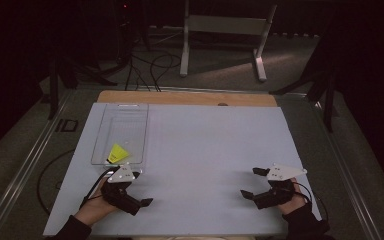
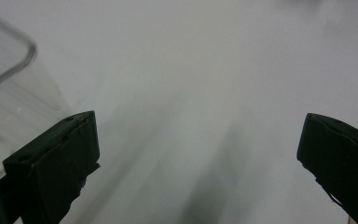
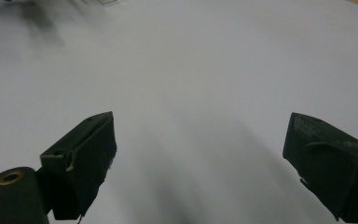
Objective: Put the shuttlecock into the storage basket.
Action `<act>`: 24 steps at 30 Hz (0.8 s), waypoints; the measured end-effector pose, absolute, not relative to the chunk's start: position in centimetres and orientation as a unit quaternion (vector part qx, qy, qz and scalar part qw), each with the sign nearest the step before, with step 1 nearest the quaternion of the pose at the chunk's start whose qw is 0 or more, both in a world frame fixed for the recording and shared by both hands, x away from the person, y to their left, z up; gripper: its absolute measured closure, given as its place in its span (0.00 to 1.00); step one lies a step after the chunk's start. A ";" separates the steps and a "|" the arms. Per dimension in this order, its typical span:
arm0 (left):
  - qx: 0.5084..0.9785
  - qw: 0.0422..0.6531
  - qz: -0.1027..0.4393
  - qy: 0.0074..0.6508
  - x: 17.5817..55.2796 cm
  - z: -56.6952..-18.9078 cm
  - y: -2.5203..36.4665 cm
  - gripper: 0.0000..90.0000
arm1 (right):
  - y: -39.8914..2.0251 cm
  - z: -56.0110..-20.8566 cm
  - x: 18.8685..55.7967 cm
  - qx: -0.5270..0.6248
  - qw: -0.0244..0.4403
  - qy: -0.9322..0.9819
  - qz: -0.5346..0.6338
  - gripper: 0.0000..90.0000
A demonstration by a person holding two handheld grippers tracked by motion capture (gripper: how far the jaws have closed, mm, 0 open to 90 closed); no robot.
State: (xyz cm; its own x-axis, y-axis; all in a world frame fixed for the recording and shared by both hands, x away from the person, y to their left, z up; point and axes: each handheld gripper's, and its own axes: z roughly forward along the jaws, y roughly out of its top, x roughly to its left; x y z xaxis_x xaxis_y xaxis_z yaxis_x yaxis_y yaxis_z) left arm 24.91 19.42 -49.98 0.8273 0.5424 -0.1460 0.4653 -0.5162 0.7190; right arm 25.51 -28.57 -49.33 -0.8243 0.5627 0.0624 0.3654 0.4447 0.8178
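Overhead, yellow item (image 1: 117,153) inside clear tray (image 1: 101,136); left hand-held gripper (image 1: 141,188) and right hand-held gripper (image 1: 253,182) both released, empty.

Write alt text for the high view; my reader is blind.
A person holds open tongs in each hand, left tongs and right tongs, over a white table. A clear tray near the left tongs holds a yellow piece.

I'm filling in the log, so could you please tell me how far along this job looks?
Done: the yellow piece lies inside the clear tray. In hand: nothing; the left tongs and right tongs are both open above the white mat. Left: nothing else loose is visible.
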 end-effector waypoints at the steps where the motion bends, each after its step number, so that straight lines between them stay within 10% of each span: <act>1: 0.867 0.398 0.052 0.295 24.8 -50.0 19.7 0.00 | -28.6 -49.3 25.5 0.275 0.109 0.843 0.449 0.10; 24: 0.832 0.406 0.084 0.369 24.2 -51.0 23.0 0.00 | -29.3 -50.4 25.7 0.307 0.129 0.836 0.437 0.10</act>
State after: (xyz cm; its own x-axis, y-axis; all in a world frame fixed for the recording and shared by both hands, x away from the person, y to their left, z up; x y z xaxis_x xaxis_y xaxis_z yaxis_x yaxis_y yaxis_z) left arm 24.16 23.03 -51.04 0.7137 0.6823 -0.1586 0.5452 -0.3989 0.7373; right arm 25.74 -29.33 -50.44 -0.7782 0.6257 0.0536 0.4011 0.4296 0.8090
